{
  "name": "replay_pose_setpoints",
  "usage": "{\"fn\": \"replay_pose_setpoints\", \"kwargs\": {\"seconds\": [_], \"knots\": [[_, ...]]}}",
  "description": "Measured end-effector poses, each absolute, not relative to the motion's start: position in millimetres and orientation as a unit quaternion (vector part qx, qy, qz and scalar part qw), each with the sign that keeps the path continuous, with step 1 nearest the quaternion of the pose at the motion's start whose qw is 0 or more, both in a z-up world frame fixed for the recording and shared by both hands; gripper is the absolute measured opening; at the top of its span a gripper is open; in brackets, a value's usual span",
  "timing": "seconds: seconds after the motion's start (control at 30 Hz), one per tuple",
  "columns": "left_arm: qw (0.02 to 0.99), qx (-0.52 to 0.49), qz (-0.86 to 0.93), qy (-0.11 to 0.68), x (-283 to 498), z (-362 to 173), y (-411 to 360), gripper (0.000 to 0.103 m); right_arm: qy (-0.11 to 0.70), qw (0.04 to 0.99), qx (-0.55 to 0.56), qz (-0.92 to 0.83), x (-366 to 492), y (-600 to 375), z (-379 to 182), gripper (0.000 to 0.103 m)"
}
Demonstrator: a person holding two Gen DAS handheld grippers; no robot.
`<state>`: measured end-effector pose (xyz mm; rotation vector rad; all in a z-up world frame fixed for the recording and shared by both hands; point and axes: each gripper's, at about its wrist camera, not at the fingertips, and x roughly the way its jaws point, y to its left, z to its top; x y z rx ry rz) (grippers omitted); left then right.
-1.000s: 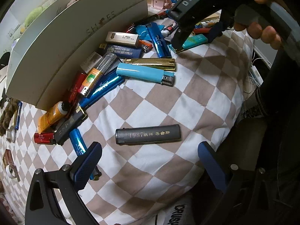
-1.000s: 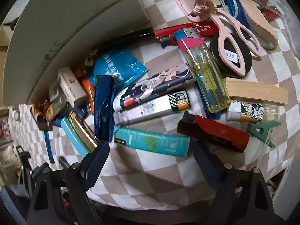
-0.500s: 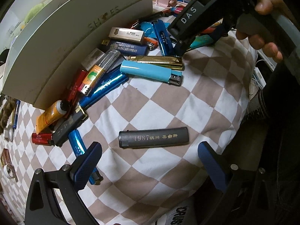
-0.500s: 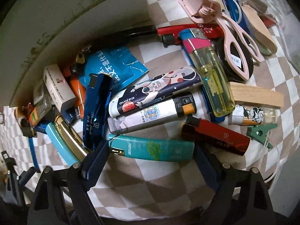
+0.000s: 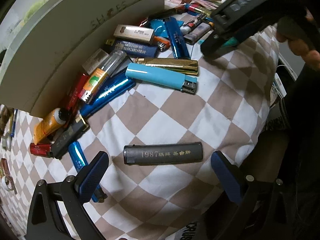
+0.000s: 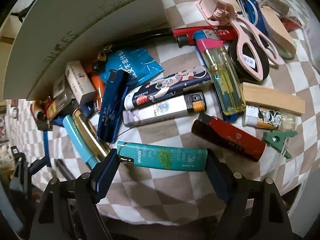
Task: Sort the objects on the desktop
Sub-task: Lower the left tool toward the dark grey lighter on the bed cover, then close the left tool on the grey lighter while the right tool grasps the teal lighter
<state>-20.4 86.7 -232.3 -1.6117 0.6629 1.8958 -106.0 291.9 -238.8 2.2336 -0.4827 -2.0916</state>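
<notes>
Left wrist view: the left gripper [image 5: 160, 177] is held wide open above the checkered cloth [image 5: 172, 120], nothing between its blue pads [image 5: 91, 178]. A dark grey lighter [image 5: 163, 153] marked "1987" is seen lying crosswise between the fingertips, apart from both. Further out, a light blue lighter [image 5: 160, 78] and a gold lighter [image 5: 168, 65] are laid side by side, touching. A pile of lighters and an orange tube [image 5: 47, 126] is stacked against the wall of a white shoe box [image 5: 66, 46]. The right gripper's black body [image 5: 246, 18] is seen top right, held by a hand [image 5: 300, 46].

Right wrist view: the right gripper [image 6: 162, 161] is set at medium width around a teal lighter [image 6: 163, 157] lying crosswise on the cloth. Both pads sit at the lighter's ends; firm contact cannot be confirmed. A dark red lighter [image 6: 230, 137] is just beside it to the right. Beyond, a silver lighter [image 6: 164, 110], an astronaut-print lighter [image 6: 168, 87] and a clear yellow lighter [image 6: 224, 74] are packed together. Pink scissors [image 6: 246, 38] are laid over a black tape roll [image 6: 250, 62]. A wooden block [image 6: 274, 100] and a green clip [image 6: 278, 139] are at the right.
</notes>
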Motion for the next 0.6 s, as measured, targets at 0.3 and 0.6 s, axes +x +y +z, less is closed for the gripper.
{"fn": "replay_pose_setpoints", "kwargs": {"seconds": [0.3, 0.6], "knots": [[0.266, -0.635, 0.686, 0.234, -26.3, -245.4, 88.1, 0.095, -0.160, 0.041, 0.726, -0.667, -116.3, 298.7, -229.2, 0.084], [0.258, -0.636, 0.688, 0.235, -30.9, -243.6, 94.7, 0.081, -0.165, 0.052, 0.729, -0.663, -130.0, 303.7, -222.7, 0.084]]}}
